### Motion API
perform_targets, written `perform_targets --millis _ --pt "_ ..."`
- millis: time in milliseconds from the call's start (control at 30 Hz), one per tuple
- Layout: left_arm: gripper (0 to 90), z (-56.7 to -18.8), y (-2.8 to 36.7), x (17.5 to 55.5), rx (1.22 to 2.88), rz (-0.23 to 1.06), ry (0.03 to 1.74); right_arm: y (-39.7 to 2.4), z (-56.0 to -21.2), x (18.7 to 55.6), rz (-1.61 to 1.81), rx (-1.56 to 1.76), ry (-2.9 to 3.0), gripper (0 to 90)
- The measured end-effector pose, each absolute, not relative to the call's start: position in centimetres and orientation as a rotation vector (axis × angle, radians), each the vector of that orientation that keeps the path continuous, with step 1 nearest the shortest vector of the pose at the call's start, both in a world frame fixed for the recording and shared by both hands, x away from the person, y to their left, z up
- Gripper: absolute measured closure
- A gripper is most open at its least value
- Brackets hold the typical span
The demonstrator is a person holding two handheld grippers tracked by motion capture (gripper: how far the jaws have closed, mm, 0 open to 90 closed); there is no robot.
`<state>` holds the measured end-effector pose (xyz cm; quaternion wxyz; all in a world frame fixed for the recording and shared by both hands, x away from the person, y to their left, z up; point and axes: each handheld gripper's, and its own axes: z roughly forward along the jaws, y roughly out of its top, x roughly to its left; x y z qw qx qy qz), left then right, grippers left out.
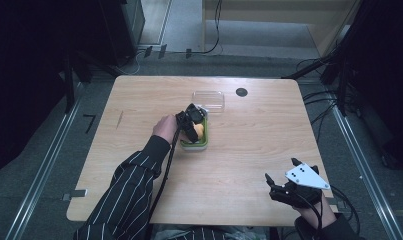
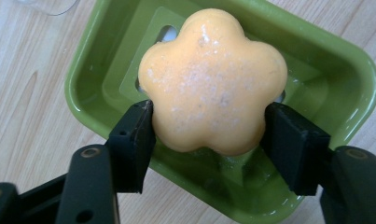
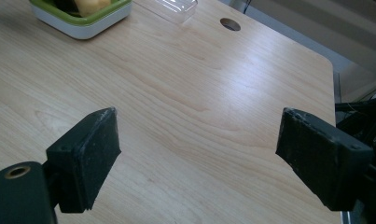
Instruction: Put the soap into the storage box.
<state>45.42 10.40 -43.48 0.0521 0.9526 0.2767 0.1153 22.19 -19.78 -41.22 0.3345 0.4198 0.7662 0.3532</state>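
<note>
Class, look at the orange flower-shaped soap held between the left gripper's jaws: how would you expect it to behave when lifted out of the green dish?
The soap looks solid and thick, so probably stiff, not floppy. Its rounded lobes and glossy surface could let it slip between the left gripper pads. The green dish seems wet, which may add to the slipperiness.

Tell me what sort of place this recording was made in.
Probably a lab or studio recording bay, not a home: a lone wooden table with a cable hole stands on grey carpet, with floor rails, loose cables and dark stands around it.
</note>
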Motion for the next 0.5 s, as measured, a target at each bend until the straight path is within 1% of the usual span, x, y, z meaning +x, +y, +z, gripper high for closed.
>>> perform_targets --millis 67,100,200,233,300,333,400,500 --pt "35.5 -43.4 10.4 45.4 2.903 0.340 0.841 -19.8 -41.2 22.2 0.923 1.097 1.999 13.7" --pt "33.1 -43.4 10.4 45.4 2.897 0.347 0.839 -19.8 -41.2 22.2 0.922 1.096 1.999 13.7" --pt "30.9 -43.2 10.4 45.4 2.907 0.335 0.840 -19.8 -41.2 22.2 0.921 1.094 2.001 13.7" --pt "27.8 -43.1 10.5 45.4 2.903 0.338 0.842 -19.8 -41.2 22.2 0.923 1.097 2.000 13.7" --pt "26.5 -42.9 10.5 45.3 2.894 0.341 0.855 -19.8 -41.2 22.2 0.923 1.097 2.000 13.7" --pt "22.1 -42.8 10.5 45.3 2.888 0.339 0.862 -19.8 -41.2 22.2 0.923 1.097 2.000 13.7" --pt "21.0 -42.6 10.6 45.2 2.882 0.329 0.876 -19.8 -41.2 22.2 0.924 1.097 2.000 13.7" --pt "16.0 -42.3 10.7 45.1 2.880 0.315 0.898 -19.8 -41.2 22.2 0.925 1.097 1.999 13.7"
